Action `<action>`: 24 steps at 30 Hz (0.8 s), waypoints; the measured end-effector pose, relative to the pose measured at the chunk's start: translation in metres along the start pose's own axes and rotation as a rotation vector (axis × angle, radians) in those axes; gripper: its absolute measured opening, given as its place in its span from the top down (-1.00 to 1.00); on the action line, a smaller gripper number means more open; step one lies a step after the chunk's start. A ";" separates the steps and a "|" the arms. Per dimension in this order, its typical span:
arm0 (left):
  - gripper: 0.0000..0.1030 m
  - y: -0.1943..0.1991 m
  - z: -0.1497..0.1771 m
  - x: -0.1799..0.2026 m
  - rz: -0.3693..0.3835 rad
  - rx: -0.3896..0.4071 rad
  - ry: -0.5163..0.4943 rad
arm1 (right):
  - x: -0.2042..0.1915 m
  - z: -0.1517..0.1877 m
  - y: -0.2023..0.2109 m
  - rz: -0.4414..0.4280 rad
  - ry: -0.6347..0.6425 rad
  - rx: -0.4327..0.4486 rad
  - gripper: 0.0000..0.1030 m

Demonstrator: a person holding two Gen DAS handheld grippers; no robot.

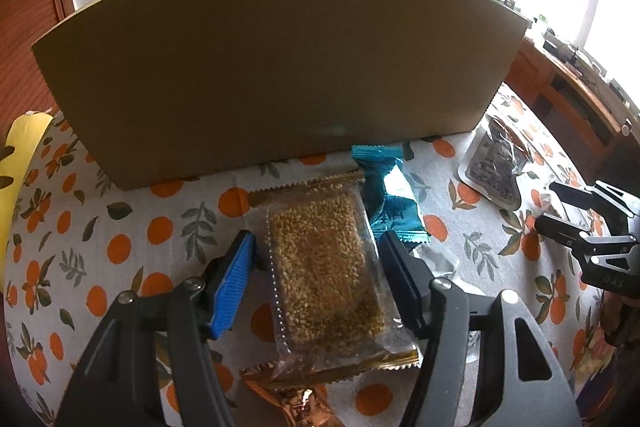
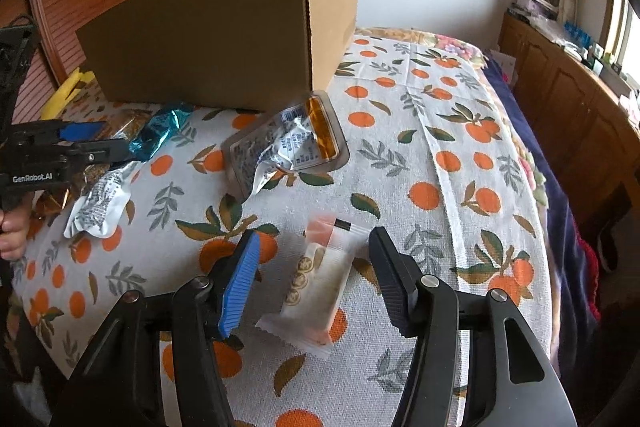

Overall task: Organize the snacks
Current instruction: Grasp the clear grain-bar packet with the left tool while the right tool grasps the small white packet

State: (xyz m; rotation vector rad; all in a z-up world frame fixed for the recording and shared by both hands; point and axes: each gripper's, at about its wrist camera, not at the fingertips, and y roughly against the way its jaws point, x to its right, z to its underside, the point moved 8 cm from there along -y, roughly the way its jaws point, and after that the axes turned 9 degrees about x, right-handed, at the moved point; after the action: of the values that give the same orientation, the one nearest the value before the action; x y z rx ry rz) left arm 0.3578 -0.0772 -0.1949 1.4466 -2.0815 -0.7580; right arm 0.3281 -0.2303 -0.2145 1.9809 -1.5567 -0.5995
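A clear, gold-edged grain bar packet (image 1: 324,267) lies on other wrappers on the orange-print tablecloth (image 1: 120,227). My left gripper (image 1: 316,237) is open and straddles it, with a small gap at the blue pad (image 1: 234,279). In the right wrist view a small white-and-orange packet (image 2: 320,283) lies on the cloth between the fingers of my open right gripper (image 2: 315,231), clear of both. A tall cardboard box (image 1: 280,67) stands just behind the snacks. A teal foil packet (image 1: 390,199) lies beside the grain bar.
A silver pouch with an amber window (image 2: 288,143) lies by the box corner (image 2: 320,27). A crumpled silver packet (image 2: 100,203) and a copper wrapper (image 1: 296,403) lie near the left gripper (image 2: 114,137). A yellow object (image 1: 20,163) sits at the table's left edge. A wooden cabinet (image 2: 560,87) runs along the right.
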 end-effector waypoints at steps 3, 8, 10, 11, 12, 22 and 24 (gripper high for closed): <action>-0.25 0.001 0.002 -0.005 -0.006 -0.004 -0.007 | 0.002 0.000 0.001 -0.014 -0.024 0.008 -0.11; -0.25 0.004 0.005 -0.011 -0.020 -0.012 -0.021 | 0.002 0.000 0.002 -0.001 -0.006 0.008 -0.11; -0.23 0.004 0.007 -0.014 -0.029 -0.014 -0.021 | 0.003 0.001 0.002 0.001 -0.004 0.008 -0.11; -0.19 0.005 0.008 -0.015 -0.031 -0.011 -0.023 | 0.003 0.001 0.002 0.000 -0.004 0.009 -0.11; -0.10 0.006 0.009 -0.014 -0.038 -0.008 -0.030 | 0.002 0.001 0.002 -0.002 -0.006 0.010 -0.11; 0.13 0.028 0.009 -0.009 -0.044 0.046 -0.060 | 0.004 0.001 0.005 0.025 -0.010 0.019 0.53; 0.13 0.036 0.007 -0.009 -0.040 0.059 -0.061 | 0.004 0.000 0.006 0.028 -0.009 0.026 0.60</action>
State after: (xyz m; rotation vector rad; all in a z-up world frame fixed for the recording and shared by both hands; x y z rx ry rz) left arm 0.3322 -0.0579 -0.1760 1.5187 -2.1433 -0.7707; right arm 0.3244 -0.2353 -0.2103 1.9747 -1.6022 -0.5802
